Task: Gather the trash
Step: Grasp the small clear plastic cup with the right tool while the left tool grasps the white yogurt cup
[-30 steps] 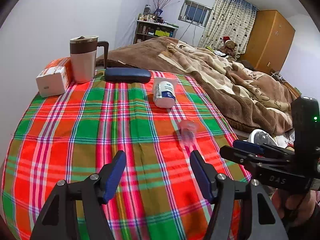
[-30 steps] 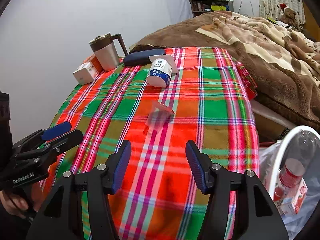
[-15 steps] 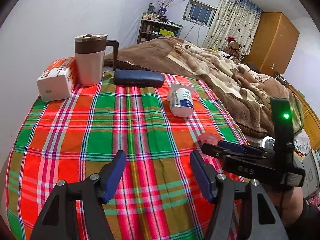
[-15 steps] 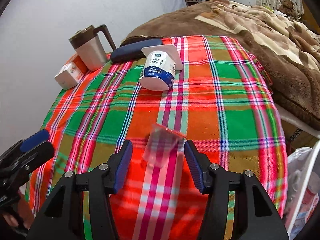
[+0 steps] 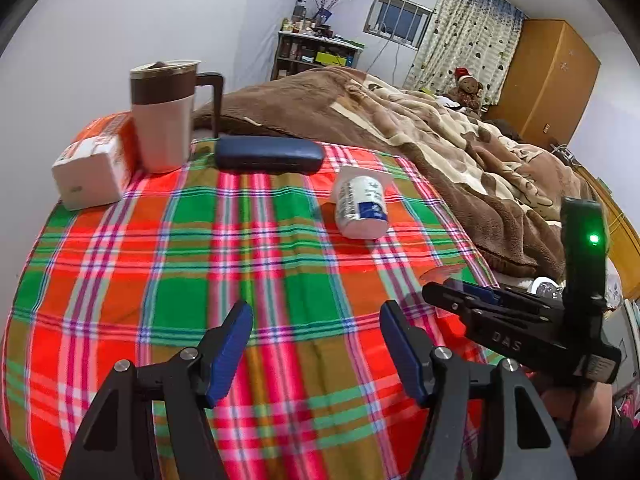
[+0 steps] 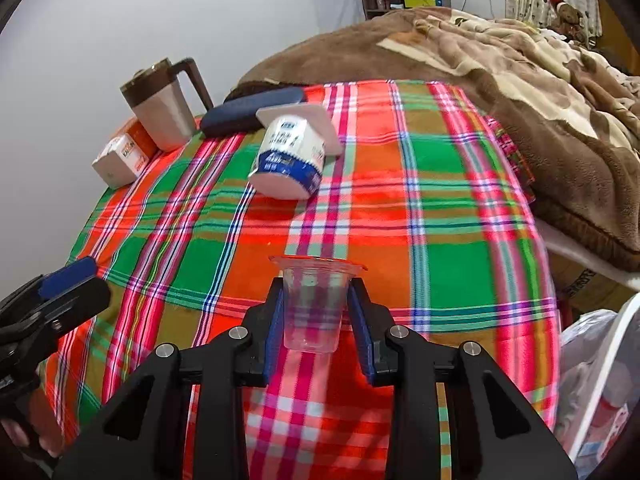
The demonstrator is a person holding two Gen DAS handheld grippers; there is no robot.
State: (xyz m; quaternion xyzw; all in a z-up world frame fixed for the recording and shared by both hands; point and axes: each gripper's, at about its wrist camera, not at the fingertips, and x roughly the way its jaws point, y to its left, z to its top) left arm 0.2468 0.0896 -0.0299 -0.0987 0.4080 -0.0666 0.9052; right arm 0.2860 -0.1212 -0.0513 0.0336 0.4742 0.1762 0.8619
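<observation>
My right gripper (image 6: 316,320) is shut on a clear plastic cup (image 6: 314,304) that lies on the plaid tablecloth (image 6: 440,208). In the left wrist view the right gripper (image 5: 472,300) is at the right, with the cup's rim (image 5: 440,270) just showing beyond it. A white and blue yogurt cup (image 6: 288,156) lies on its side farther back; it also shows in the left wrist view (image 5: 362,208). My left gripper (image 5: 316,336) is open and empty above the cloth's near middle. A white bin with a plastic bag (image 6: 600,376) stands off the table's right edge.
A brown-lidded mug (image 5: 164,116), an orange and white box (image 5: 94,164) and a dark blue case (image 5: 270,156) stand along the table's far edge by the wall. A bed with a brown blanket (image 5: 440,136) lies beyond and right.
My right gripper moved forward around the clear cup and closed on it. My left gripper moved a little nearer the table's far side and stayed open.
</observation>
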